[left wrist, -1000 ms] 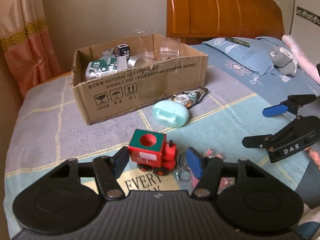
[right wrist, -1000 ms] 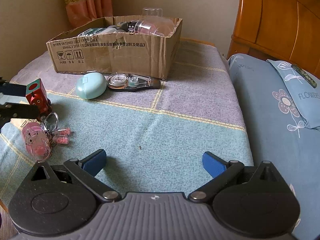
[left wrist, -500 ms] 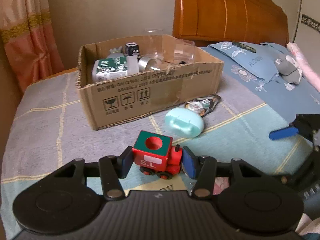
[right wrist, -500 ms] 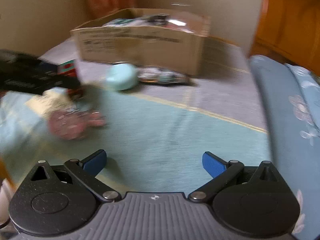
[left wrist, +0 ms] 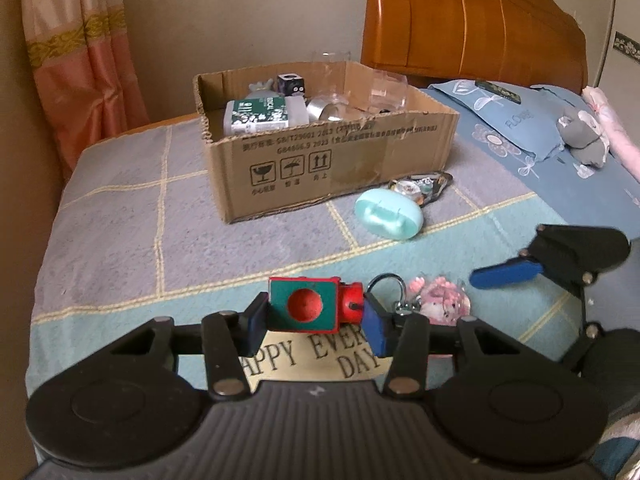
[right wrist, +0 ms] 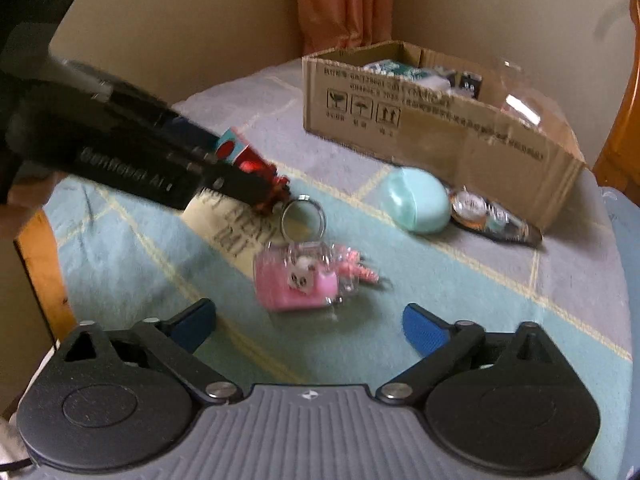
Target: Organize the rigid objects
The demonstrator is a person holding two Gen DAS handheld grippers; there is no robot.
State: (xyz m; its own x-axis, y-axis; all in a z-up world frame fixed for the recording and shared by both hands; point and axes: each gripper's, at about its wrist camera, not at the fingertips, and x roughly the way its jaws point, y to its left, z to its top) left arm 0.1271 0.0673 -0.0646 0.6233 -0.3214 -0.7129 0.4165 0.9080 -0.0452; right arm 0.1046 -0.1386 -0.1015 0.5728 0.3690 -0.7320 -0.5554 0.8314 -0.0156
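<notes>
Two blue pads of our left gripper (left wrist: 314, 320) clamp the toy train (left wrist: 316, 310) in the left wrist view, well in front of the cardboard box (left wrist: 320, 152). From the right wrist view, our right gripper (right wrist: 310, 326) is spread wide, empty, just before the pink keychain (right wrist: 302, 280), nearer us than the box.

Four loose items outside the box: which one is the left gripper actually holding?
The red toy train with the green top. The left gripper is shut on it; the pink keychain, mint oval case and correction tape lie untouched on the bedspread.
</notes>
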